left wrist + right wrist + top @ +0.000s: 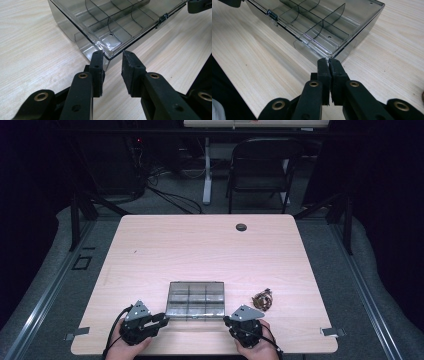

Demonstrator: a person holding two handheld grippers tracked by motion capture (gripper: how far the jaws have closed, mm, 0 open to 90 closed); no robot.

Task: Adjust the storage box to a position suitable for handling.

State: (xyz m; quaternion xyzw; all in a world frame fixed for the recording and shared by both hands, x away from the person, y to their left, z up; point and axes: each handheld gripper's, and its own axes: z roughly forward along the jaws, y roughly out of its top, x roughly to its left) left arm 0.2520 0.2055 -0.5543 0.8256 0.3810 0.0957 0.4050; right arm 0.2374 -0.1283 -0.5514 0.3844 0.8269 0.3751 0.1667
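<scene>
A smoky clear plastic compartment box lies shut near the table's front edge, and its cells look empty. My left gripper is at the box's front left corner. In the left gripper view the jaws stand apart with the lid's corner between the tips, and the pads do not press on it. My right gripper is at the front right corner. In the right gripper view its jaws are shut together, tips against the box's corner. Whether they pinch the lid's lip I cannot tell.
A small brown cluster lies on the table to the right of the box. A metal latch sits mid-front on the box. A dark round grommet is at the table's far side, with a folding chair beyond.
</scene>
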